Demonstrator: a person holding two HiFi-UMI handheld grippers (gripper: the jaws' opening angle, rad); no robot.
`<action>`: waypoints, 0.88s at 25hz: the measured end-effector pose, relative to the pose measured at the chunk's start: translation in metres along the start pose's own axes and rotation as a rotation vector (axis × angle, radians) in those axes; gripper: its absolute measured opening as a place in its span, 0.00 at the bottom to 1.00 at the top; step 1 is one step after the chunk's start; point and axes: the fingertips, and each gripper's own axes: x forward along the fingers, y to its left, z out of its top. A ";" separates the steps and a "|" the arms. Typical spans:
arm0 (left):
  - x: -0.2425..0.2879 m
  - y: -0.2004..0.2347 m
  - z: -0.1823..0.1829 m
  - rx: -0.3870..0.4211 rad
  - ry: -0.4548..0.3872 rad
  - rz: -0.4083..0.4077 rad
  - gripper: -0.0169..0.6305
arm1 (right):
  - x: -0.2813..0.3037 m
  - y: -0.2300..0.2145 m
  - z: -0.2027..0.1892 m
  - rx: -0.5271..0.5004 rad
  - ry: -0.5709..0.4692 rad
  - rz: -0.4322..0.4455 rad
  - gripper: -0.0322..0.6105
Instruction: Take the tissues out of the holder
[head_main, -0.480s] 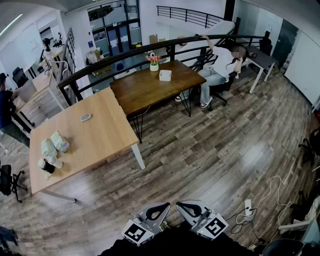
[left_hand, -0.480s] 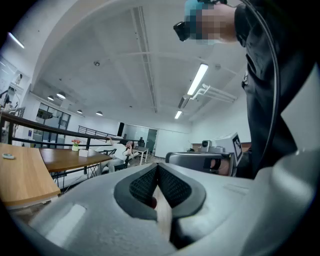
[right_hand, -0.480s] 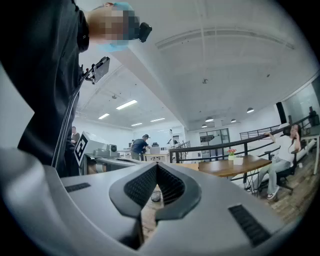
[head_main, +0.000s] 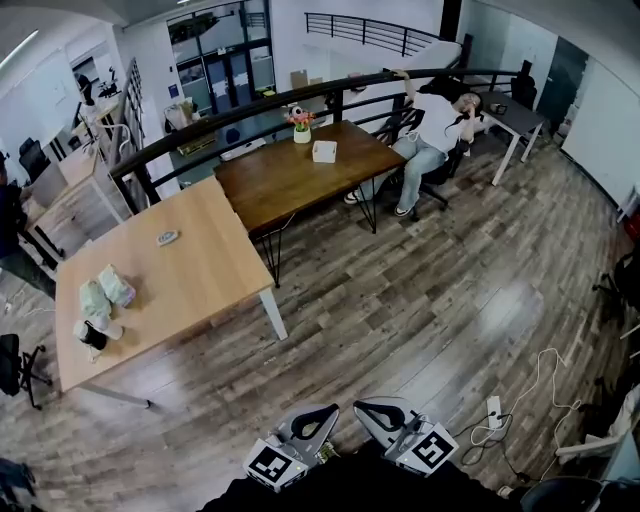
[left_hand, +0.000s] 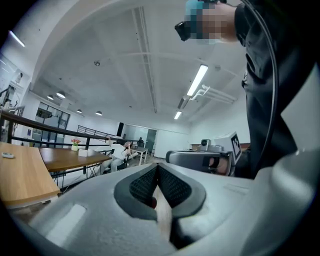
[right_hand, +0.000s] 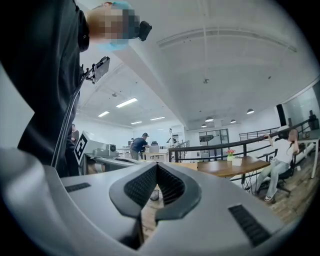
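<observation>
Standing well off the table (head_main: 200, 250), I had left gripper (head_main: 312, 424) and right gripper (head_main: 388, 420) clenched on nothing — arriving unopened, they could shove the tissues (head_main: 105, 288) instead of grasping.

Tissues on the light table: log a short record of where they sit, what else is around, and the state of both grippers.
tissues: pale bundles near the left end of the light wood table, untouched
holder: small dark object beside them, too small to tell more
same table: small grey object
dark table: flower pot, white box
left gripper: shut, empty, well away from the tissues
right gripper: shut, empty, beside the left
seated person: by the railing
</observation>
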 end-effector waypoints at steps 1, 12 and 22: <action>-0.001 0.000 0.000 -0.002 -0.001 -0.002 0.02 | 0.000 0.000 0.000 0.002 0.002 -0.002 0.06; 0.010 0.013 0.002 -0.021 -0.020 -0.002 0.02 | 0.004 -0.017 0.001 0.003 0.023 -0.020 0.06; 0.054 0.036 0.007 0.019 -0.009 0.009 0.02 | 0.012 -0.070 0.003 -0.008 0.011 -0.004 0.06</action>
